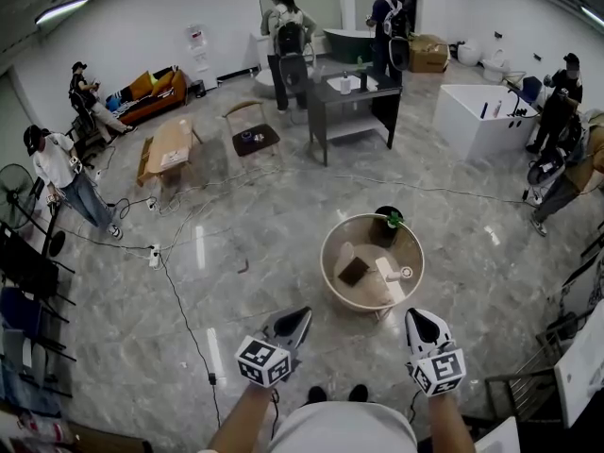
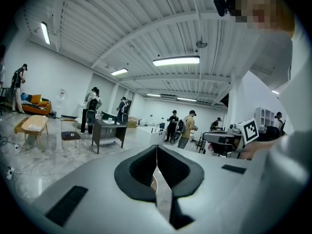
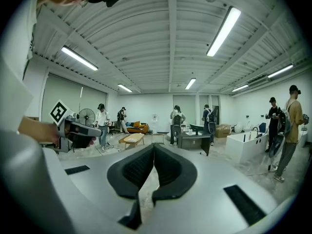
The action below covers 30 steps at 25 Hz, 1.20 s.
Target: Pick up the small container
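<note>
A round beige table (image 1: 332, 262) stands on the floor ahead of me. On it are a dark square item (image 1: 354, 271), a white bottle-like container (image 1: 390, 273) lying on its side, a pale cup shape (image 1: 344, 253), and at the far rim a black pot with a green top (image 1: 388, 222). I cannot tell which of these is the small container. My left gripper (image 1: 300, 317) and right gripper (image 1: 416, 317) hover short of the table's near edge, apart from everything on it. Both are shut and empty, as the left gripper (image 2: 156, 152) and right gripper (image 3: 154, 150) show in their own views.
A cable (image 1: 185, 321) runs across the marble floor to my left. A dark desk (image 1: 351, 109), a chair (image 1: 253, 136), a low wooden table (image 1: 168, 147), a white tub (image 1: 481, 119) and several people (image 1: 288, 36) stand farther off. A metal rack (image 1: 514, 399) is at my right.
</note>
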Available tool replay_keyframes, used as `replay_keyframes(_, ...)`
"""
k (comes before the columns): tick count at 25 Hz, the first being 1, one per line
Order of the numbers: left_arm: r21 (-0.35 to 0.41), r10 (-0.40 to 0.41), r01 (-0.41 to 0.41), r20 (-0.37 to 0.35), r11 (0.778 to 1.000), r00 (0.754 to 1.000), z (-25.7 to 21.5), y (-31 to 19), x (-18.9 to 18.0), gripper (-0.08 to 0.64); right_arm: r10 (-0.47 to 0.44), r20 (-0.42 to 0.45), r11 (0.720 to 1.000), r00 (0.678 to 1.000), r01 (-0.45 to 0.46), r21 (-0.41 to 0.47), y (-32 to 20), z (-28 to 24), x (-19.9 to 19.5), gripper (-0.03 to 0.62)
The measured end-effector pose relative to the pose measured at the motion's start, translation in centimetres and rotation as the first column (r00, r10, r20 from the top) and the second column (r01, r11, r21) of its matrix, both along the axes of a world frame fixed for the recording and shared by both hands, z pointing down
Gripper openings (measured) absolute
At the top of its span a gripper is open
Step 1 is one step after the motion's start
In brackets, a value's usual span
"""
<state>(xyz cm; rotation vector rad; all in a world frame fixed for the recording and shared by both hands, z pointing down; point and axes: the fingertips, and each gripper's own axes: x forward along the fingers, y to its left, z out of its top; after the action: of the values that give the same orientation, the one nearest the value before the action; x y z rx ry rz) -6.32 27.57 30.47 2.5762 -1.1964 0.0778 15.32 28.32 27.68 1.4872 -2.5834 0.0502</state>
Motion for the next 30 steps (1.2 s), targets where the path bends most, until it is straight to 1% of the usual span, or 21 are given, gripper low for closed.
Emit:
replay_keyframes(6, -0.008, 0.0, 0.0, -0.021, 1.0, 1.0, 0.1, -0.1, -0.7, 0.053, 0.01, 0.007, 1.0, 1.0, -0.01, -0.017, 0.1, 0.4, -0.4, 0.041)
replay_keyframes(9, -0.008, 0.011, -0.011, -0.031, 1.0, 0.999, 0.2, -0.1, -0.9, 0.086, 0.016, 0.014, 1.0, 1.0, -0.015, -0.024, 0.1, 0.7, -0.7, 0.068)
replay_keyframes(14, -0.019, 0.037, -0.038, -0.05, 0.999, 0.998, 0.8, 0.0, -1.2, 0.153, 0.017, 0.015, 0.999, 1.0, -0.017, -0.03, 0.4, 1.2, -1.5, 0.166)
replay_keyframes(22, -0.04, 0.074, -0.077, -0.068, 0.996, 0.995, 1.3, 0.7, -1.9, 0.268, 0.029, 0.022, 0.999, 0.999, -0.028, -0.038, 1.0, 1.4, -2.4, 0.272)
replay_keyframes(26, -0.051, 0.098, -0.102, -0.058, 0.994, 0.993, 1.6, 1.1, -2.4, 0.313, 0.022, 0.015, 0.998, 1.0, -0.021, -0.053, 1.2, 1.6, -3.5, 0.288)
replay_keyframes(30, -0.06, 0.105, -0.109, -0.064, 0.992, 0.992, 2.2, 1.3, -3.1, 0.331, 0.021, 0.007, 0.998, 1.0, -0.021, -0.056, 1.3, 1.9, -4.3, 0.288)
